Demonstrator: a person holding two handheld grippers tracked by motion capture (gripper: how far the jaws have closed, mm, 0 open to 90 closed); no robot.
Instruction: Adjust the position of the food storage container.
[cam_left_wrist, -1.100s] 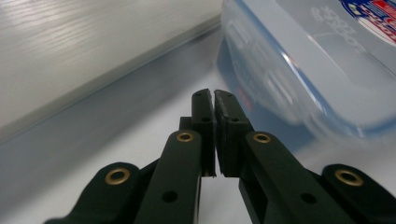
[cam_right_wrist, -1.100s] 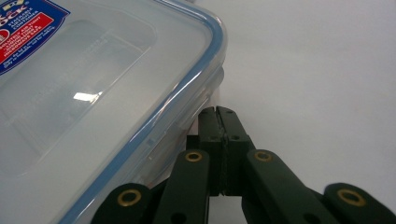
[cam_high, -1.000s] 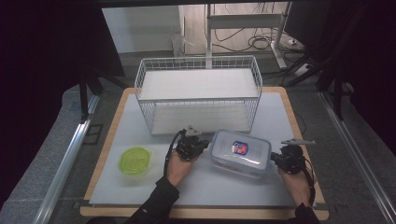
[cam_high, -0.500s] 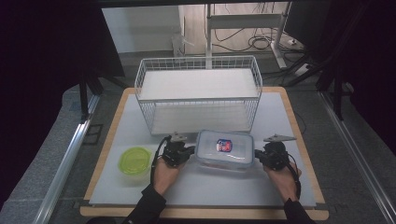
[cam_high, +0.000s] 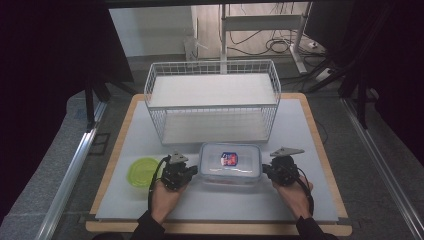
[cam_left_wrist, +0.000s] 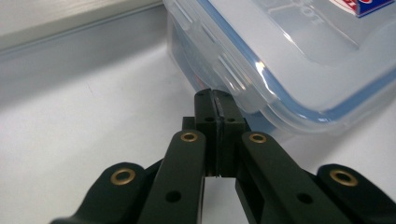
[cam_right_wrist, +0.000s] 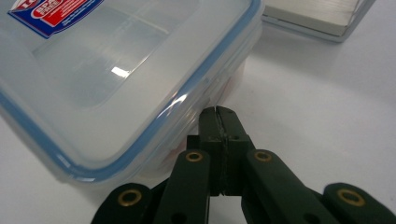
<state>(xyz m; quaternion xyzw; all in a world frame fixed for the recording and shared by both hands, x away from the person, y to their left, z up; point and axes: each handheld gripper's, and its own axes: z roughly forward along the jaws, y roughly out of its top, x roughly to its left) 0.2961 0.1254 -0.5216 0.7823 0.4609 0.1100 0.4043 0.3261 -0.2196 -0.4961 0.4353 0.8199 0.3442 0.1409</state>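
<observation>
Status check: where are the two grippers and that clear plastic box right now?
Left gripper and right gripper shut, tips against opposite ends of the clear plastic lidded box. Box flat before the white wire rack. Green round lid off left.

glossy clear plastic container (cam_high: 230, 162); white wire metal rack (cam_high: 212, 100).

The clear rectangular plastic container (cam_high: 230, 164) with a blue-sealed snap lid and a red-and-blue sticker sat flat and closed. It lay just before the white wire basket (cam_high: 212, 102).
</observation>
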